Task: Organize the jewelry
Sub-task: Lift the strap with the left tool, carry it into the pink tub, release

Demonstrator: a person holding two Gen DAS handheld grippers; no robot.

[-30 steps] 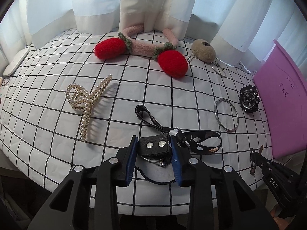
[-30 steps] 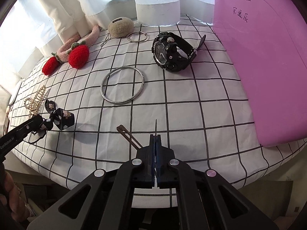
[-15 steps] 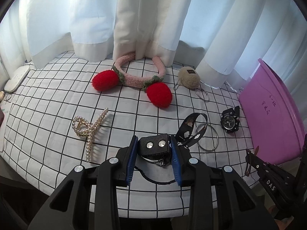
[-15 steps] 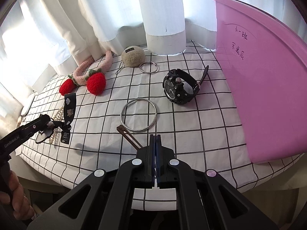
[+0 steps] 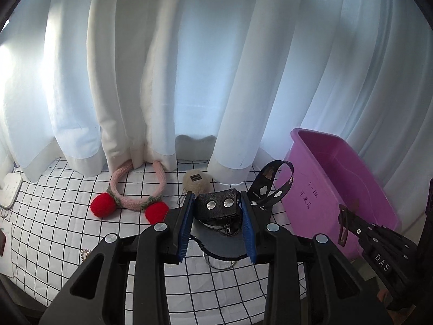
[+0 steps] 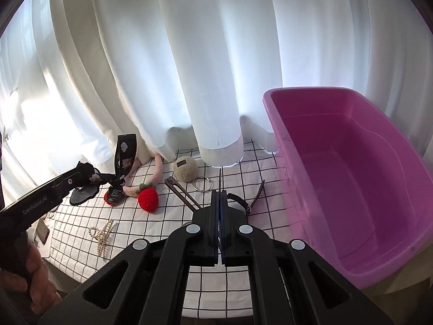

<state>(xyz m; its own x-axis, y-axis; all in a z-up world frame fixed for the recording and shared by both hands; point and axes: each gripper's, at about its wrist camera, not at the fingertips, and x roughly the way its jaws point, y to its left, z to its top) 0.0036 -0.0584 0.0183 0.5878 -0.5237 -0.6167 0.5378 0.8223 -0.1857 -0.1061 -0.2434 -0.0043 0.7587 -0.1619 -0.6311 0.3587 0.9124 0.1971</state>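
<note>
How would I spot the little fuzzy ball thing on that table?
Start at the white curtain behind the checked cloth. At its hem, left of the pink tub, lies a beige pompom. Unlike the red strawberries nearby, it has a dark label and a metal ring.

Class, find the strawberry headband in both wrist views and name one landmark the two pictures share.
Left wrist view: strawberry headband lies left of centre on the checked cloth, below the curtain.
Right wrist view: strawberry headband lies left of centre, partly behind the dangling black strap.
Shared landmark: beige pompom, just right of it.
</note>
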